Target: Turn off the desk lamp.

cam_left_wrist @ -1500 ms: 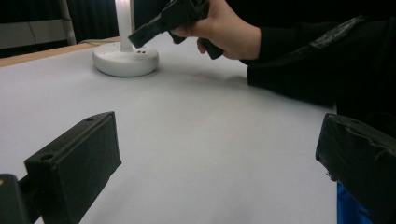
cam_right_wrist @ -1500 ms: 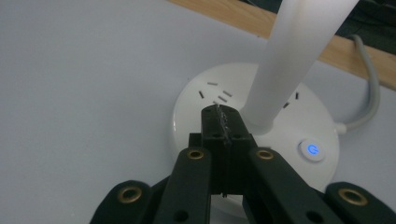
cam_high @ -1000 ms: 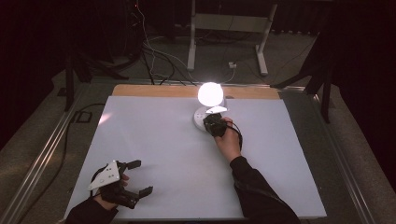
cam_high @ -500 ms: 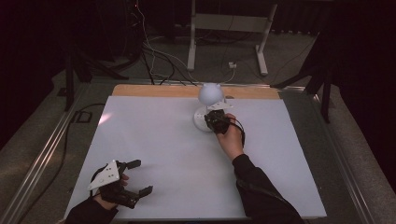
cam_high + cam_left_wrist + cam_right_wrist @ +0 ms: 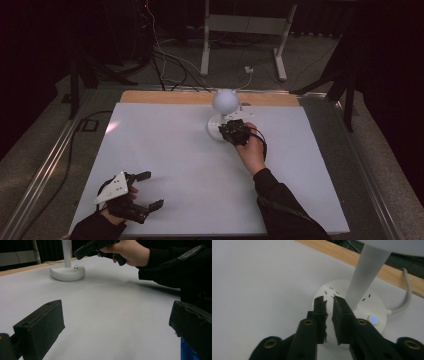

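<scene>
A white desk lamp stands at the back middle of the table, with a globe head that is unlit, a stem and a round base. A small button on the base glows blue. My right gripper hovers just over the base beside the stem. Its jaws have just been opening and stand a narrow gap apart with nothing between them. From above, the right gripper sits against the base's right side. My left gripper rests at the front left, wide open and empty.
A white sheet covers the table, with a wooden strip along its far edge. The lamp's cord runs off the back. Cables and a stand's legs lie on the floor beyond. Metal rails flank the table.
The lamp's head glowed brightly one second ago and is now dim. The right gripper has lifted slightly off the base and its jaws have parted a little. The left gripper has stayed put.
</scene>
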